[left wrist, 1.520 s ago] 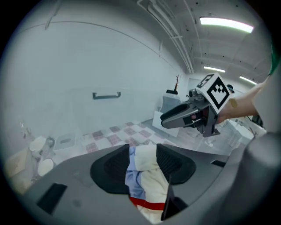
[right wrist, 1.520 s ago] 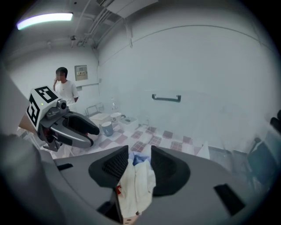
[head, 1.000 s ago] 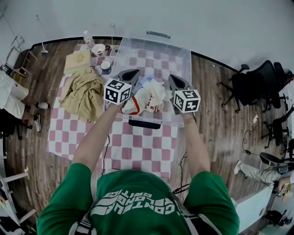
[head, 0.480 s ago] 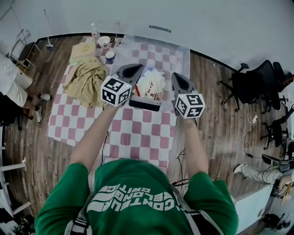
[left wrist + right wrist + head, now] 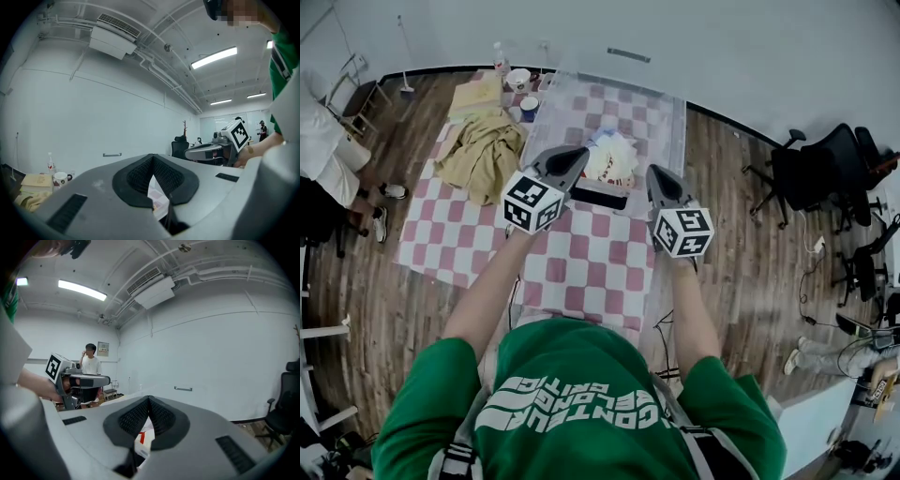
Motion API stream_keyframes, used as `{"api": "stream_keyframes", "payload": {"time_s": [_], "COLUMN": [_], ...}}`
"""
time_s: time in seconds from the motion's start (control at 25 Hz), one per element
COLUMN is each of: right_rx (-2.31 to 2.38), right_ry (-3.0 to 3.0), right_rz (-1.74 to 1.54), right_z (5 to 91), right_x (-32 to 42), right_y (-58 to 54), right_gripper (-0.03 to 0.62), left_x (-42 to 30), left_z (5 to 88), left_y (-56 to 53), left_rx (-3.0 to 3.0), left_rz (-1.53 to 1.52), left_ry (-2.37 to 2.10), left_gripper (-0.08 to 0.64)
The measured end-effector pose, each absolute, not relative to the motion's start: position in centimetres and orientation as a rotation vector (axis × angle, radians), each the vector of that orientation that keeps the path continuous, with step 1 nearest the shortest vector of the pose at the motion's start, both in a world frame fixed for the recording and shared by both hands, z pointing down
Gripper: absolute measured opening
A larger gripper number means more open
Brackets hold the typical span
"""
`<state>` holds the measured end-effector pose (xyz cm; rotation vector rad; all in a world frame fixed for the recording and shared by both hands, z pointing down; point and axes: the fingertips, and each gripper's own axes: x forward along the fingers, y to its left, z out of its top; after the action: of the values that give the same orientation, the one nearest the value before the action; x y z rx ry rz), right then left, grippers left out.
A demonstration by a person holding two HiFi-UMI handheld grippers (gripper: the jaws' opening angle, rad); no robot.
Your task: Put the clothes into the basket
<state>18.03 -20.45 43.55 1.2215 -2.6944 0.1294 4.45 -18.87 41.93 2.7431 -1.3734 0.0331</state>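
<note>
Head view has my left gripper (image 5: pixel 572 157) and right gripper (image 5: pixel 656 176) nearest, each with jaws pressed together on nothing, hovering over the checked surface (image 5: pixel 581 272) just short of the basket (image 5: pixel 675 136).

I count one basket, clear-walled. Inside it lies one white printed garment (image 5: pixel 614 159), crumpled near the front.

One tan garment (image 5: pixel 483 155) is heaped on the surface, left of the basket and apart from it, so I judge that piece is left to do. It looks soft, light and limp. It will sag and trail, so I would pinch a thick bunched fold near its middle, not a loose edge.

Beyond it sit a folded cream stack (image 5: pixel 478 94), two mugs and one bottle.
</note>
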Motion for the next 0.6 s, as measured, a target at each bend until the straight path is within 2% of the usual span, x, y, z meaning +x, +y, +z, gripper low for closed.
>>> {"api": "stream_keyframes", "payload": {"time_s": [0.6], "right_rx": [1.214], "right_ry": [-2.654], "right_rz": [0.208], "right_z": [47.5], "right_x": [19.7], "right_y": [-14.8], "right_gripper": [0.008], "left_x": [3.5], "left_z": [45.4], "left_y": [-13.2], "left_rx": [2.695], "left_rz": [0.107], "left_ry": [-1.419], "left_gripper": [0.005]}}
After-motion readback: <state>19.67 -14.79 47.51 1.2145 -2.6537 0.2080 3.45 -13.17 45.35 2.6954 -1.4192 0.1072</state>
